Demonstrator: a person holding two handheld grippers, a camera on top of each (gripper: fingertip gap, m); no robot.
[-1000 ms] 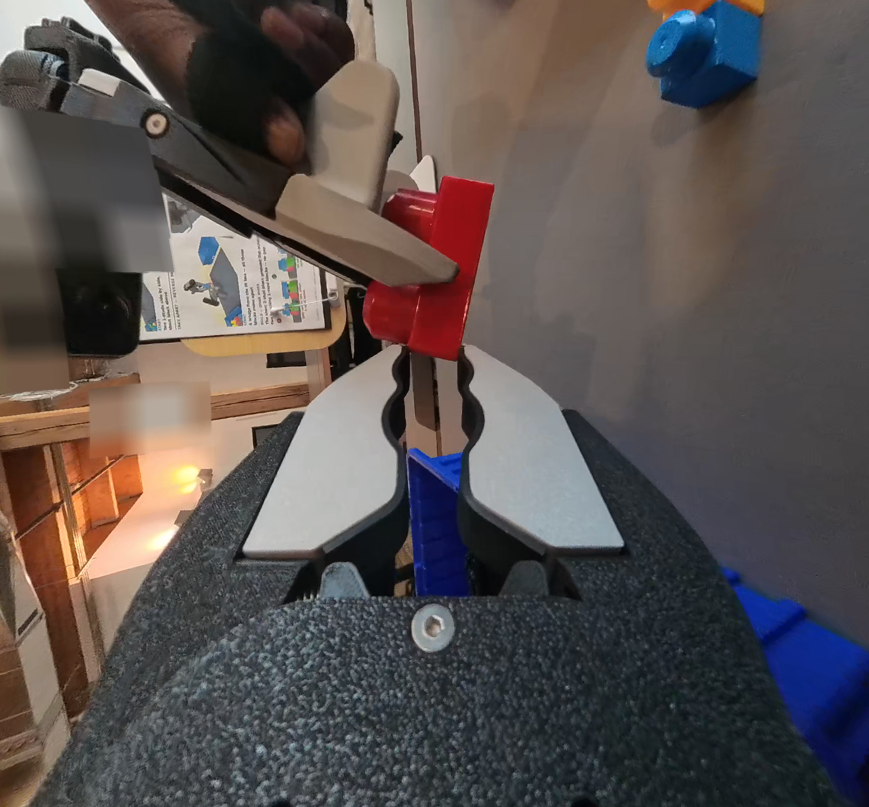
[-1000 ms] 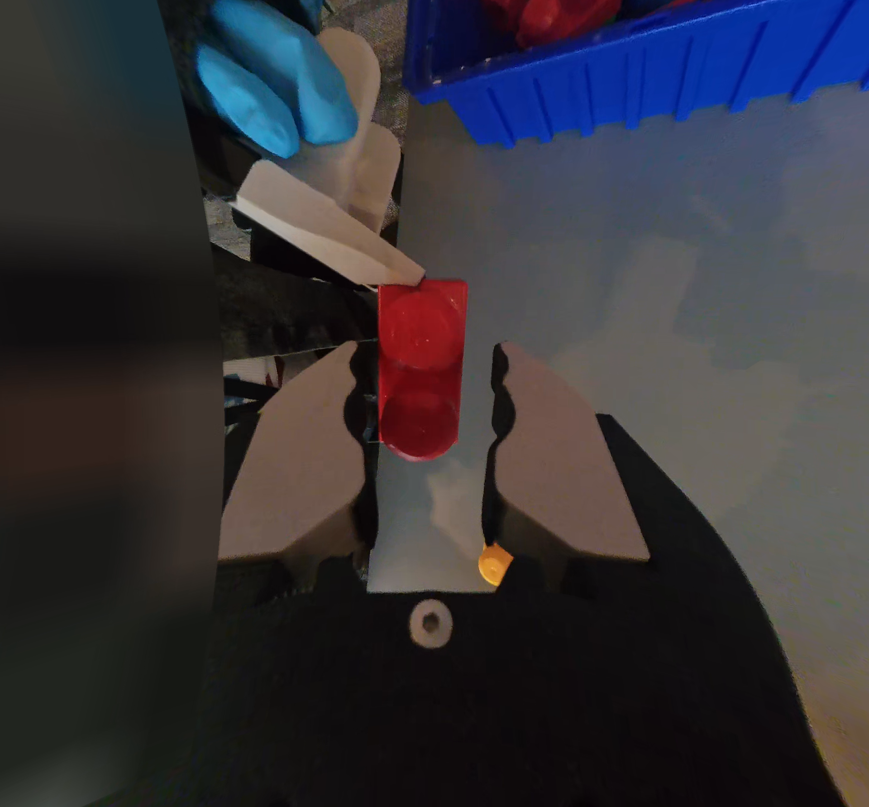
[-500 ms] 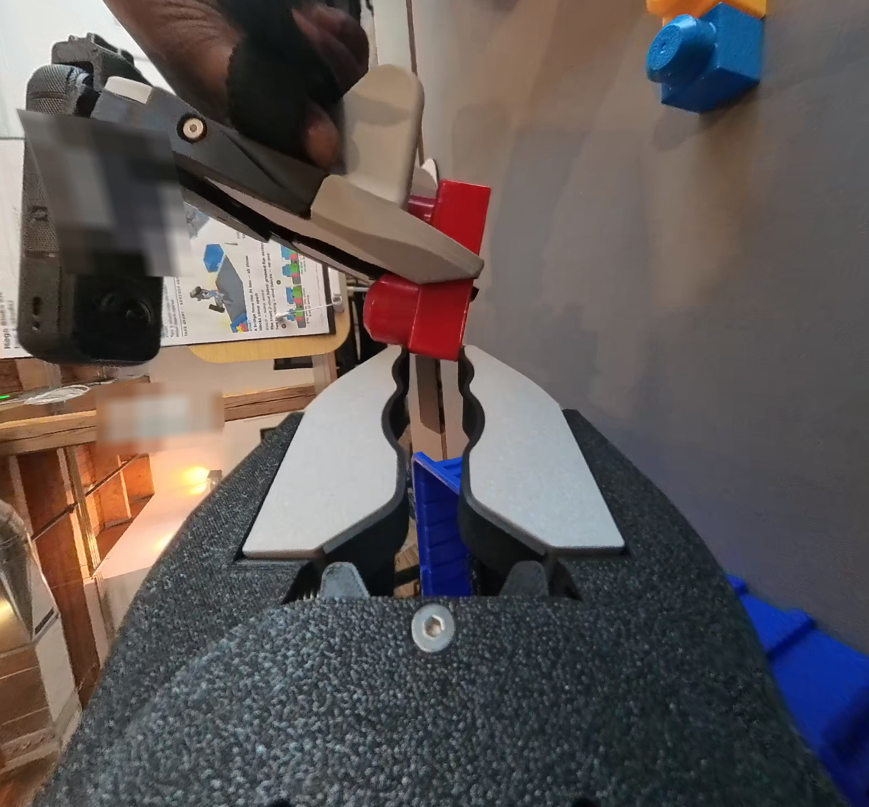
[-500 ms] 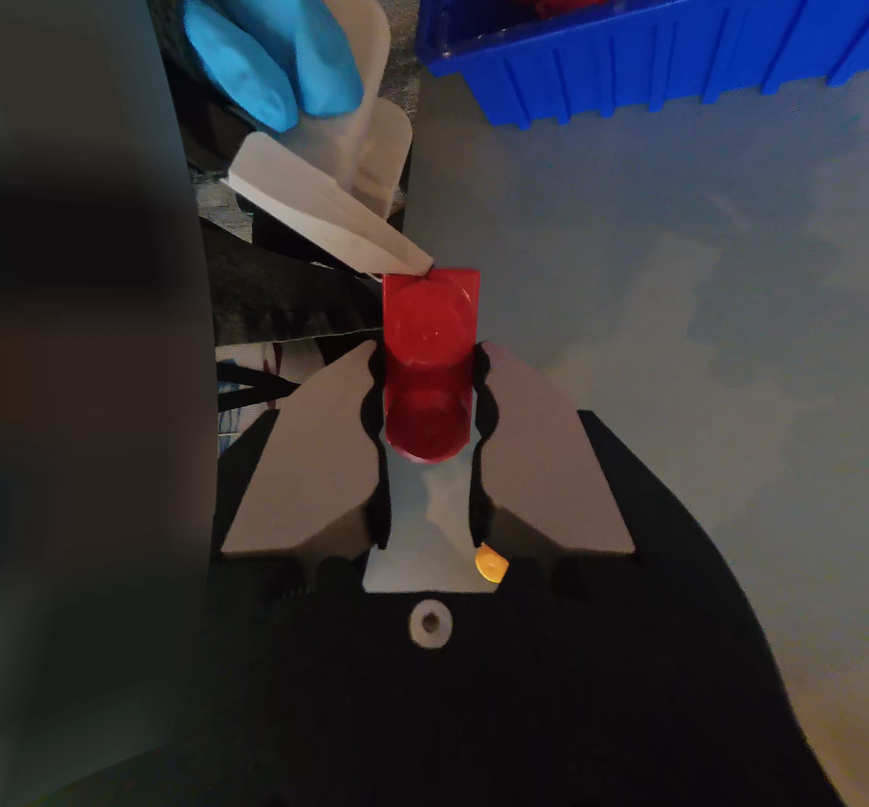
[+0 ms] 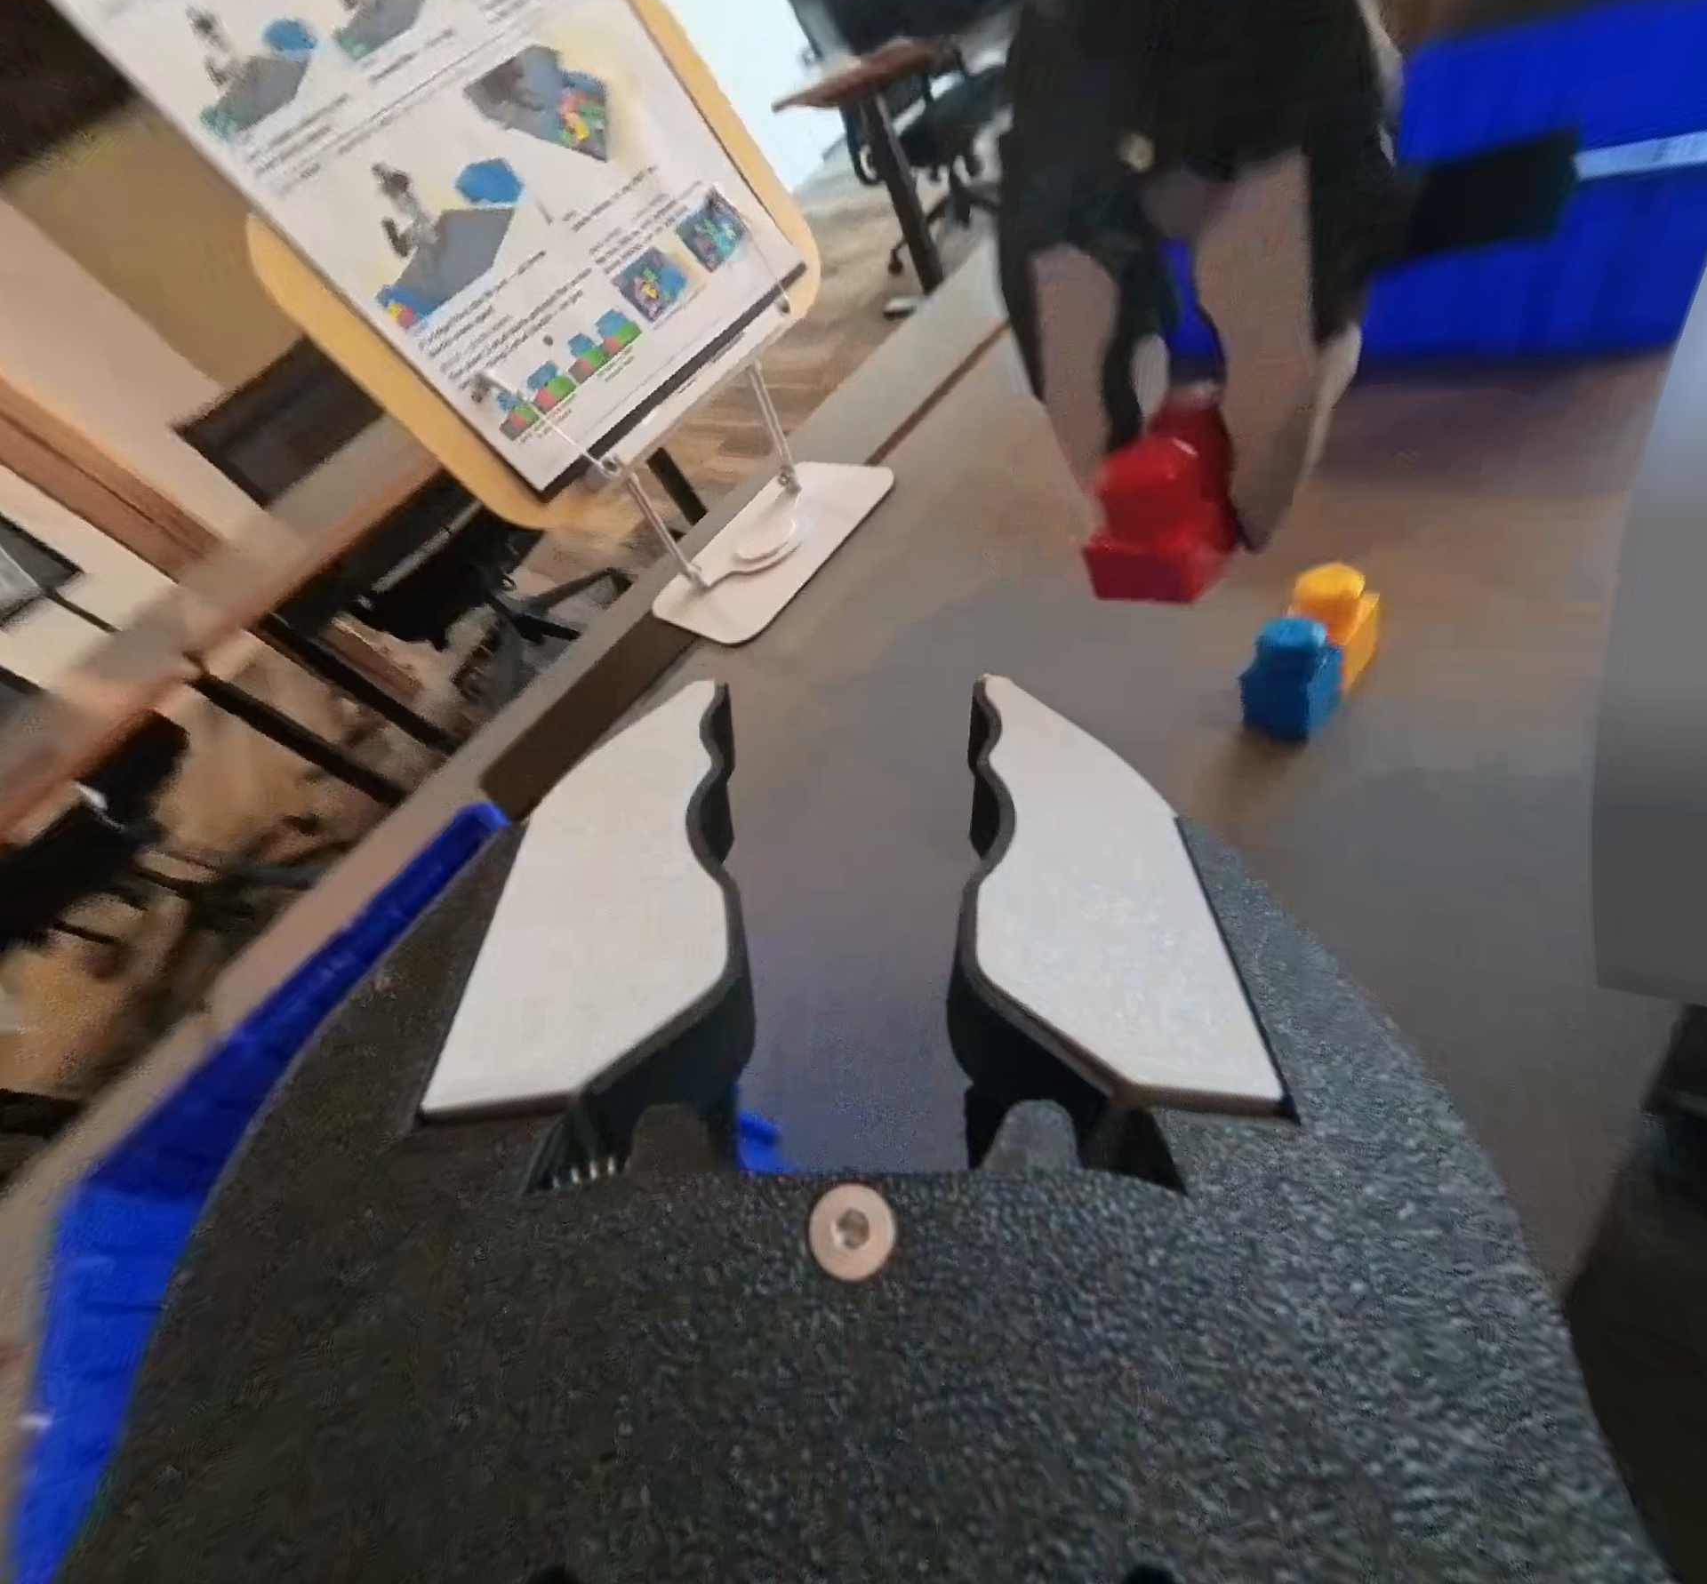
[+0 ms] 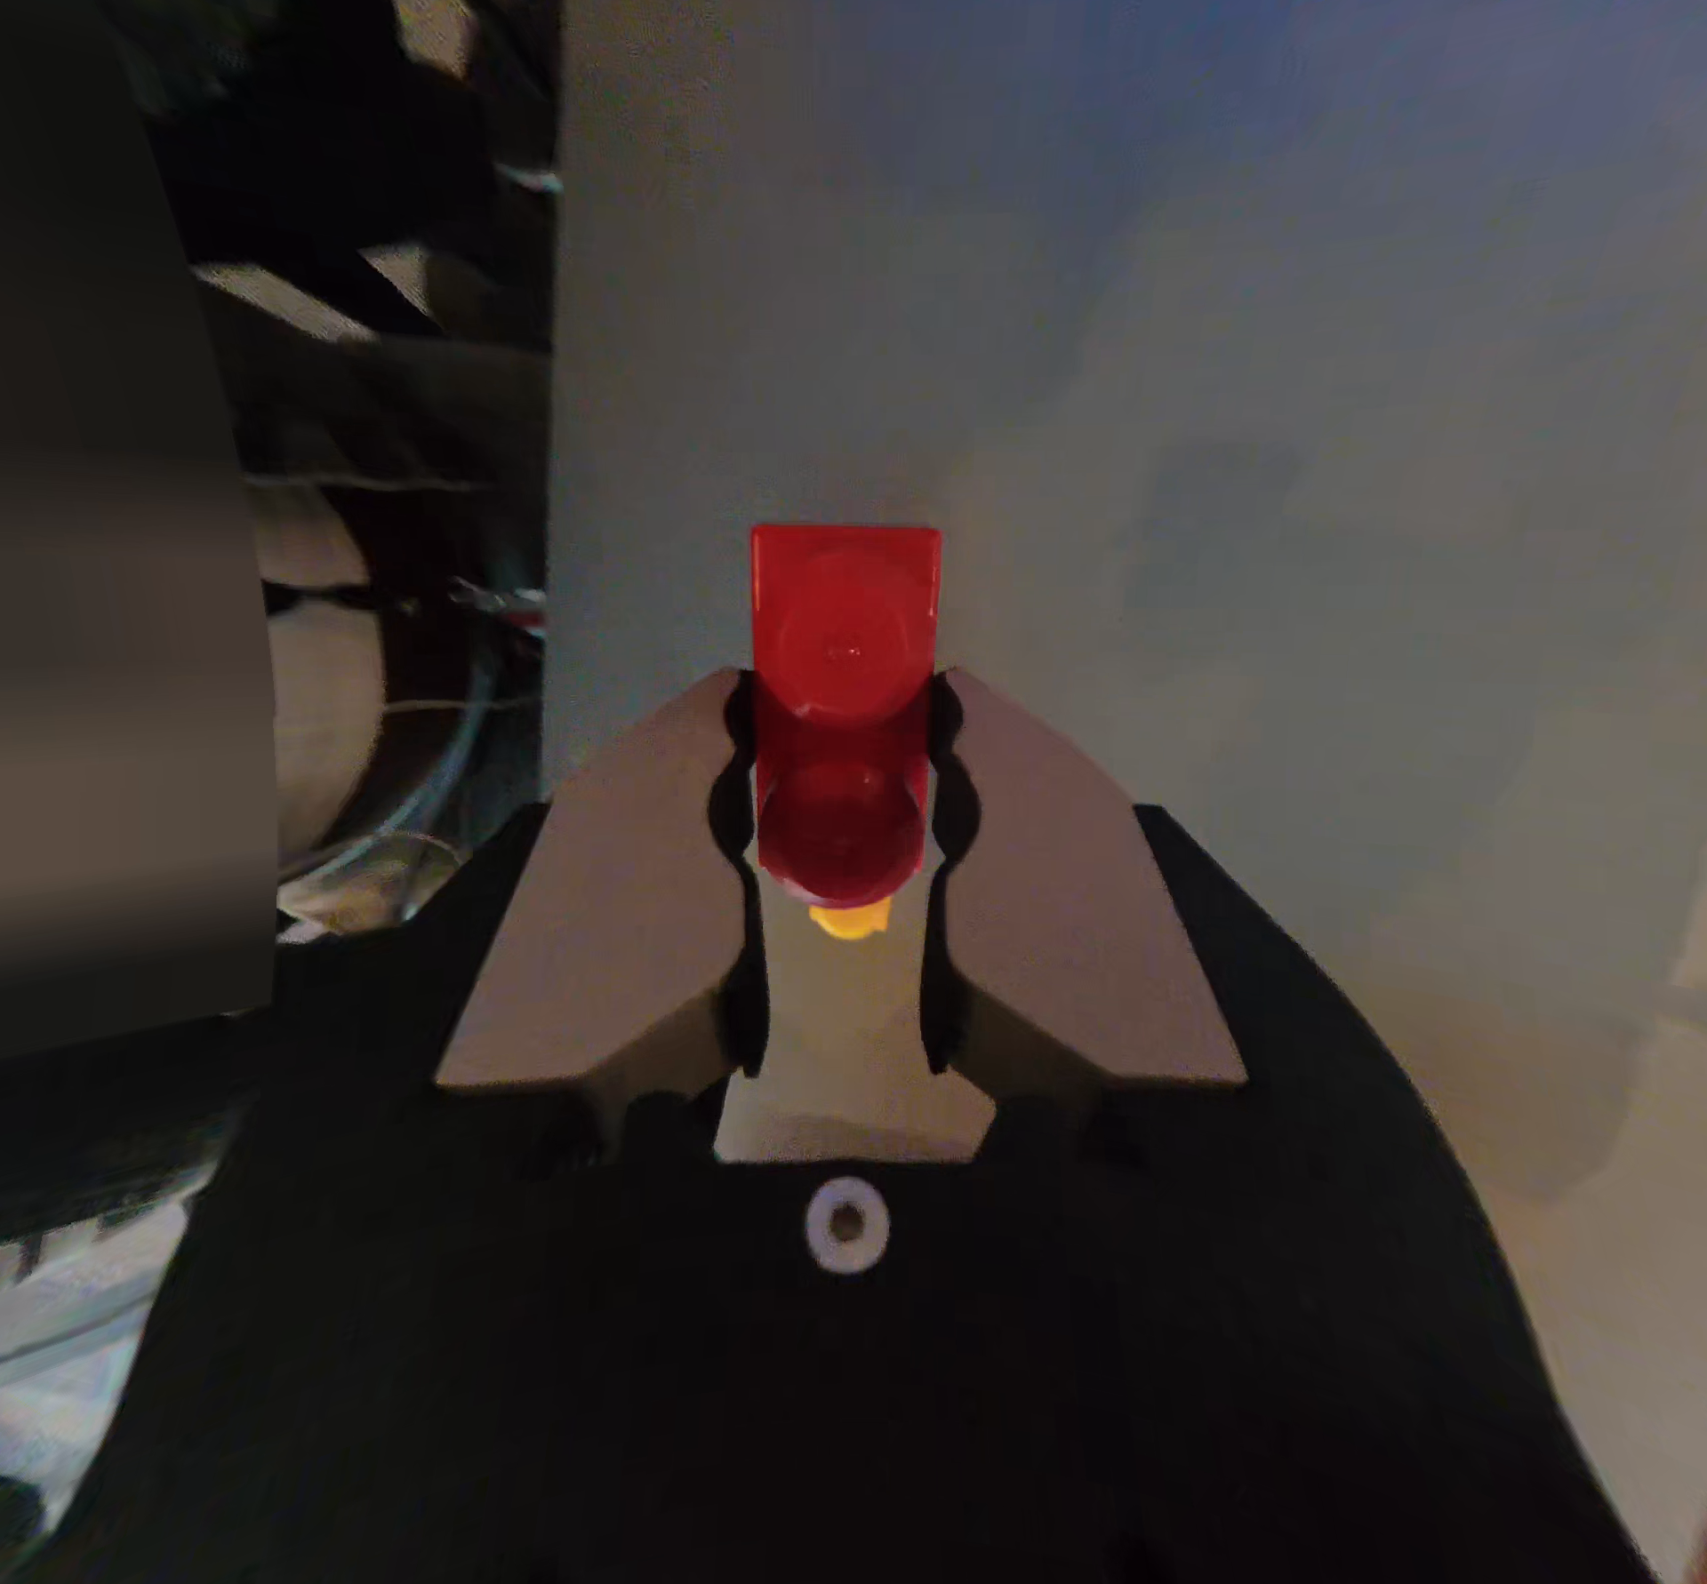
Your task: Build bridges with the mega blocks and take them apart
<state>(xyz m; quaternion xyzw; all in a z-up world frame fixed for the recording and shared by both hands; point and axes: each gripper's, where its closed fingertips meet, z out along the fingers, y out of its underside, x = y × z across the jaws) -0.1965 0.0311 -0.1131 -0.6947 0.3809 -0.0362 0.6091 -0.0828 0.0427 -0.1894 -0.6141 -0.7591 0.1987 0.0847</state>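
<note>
Left gripper [image 5: 845,764] is seen with jaws spread wide, nothing between the flat grey fingers [image 5: 610,921], wavy black inner edges visible, body a rough speckled black plastic. Right gripper [image 6: 842,708] is clamped on a red two-stud mega block [image 6: 845,616], glossy plastic, round studs facing the camera, held above the grey table [image 6: 1247,385]; in the left wrist view the same red block [image 5: 1159,524] is seen pinched between the right gripper [image 5: 1178,487] tips, what looks like two red pieces stacked, blur prevents certainty. A small orange block [image 5: 1344,616] and a small blue block [image 5: 1289,676] are joined side by side on the dark matte table [image 5: 924,616], each with a single round stud, just right of and below the held red block. A sliver of orange [image 6: 845,921] is glimpsed under the red block in the right wrist view. A blue plastic bin [image 5: 1533,182] with ribbed walls sits at the far table edge, contents not visible; another blue bin rim [image 5: 231,1050] is seen at the left of the left gripper. An illustrated instruction sheet [image 5: 443,154] is propped on a tan board with a white wire stand [image 5: 776,542]
</note>
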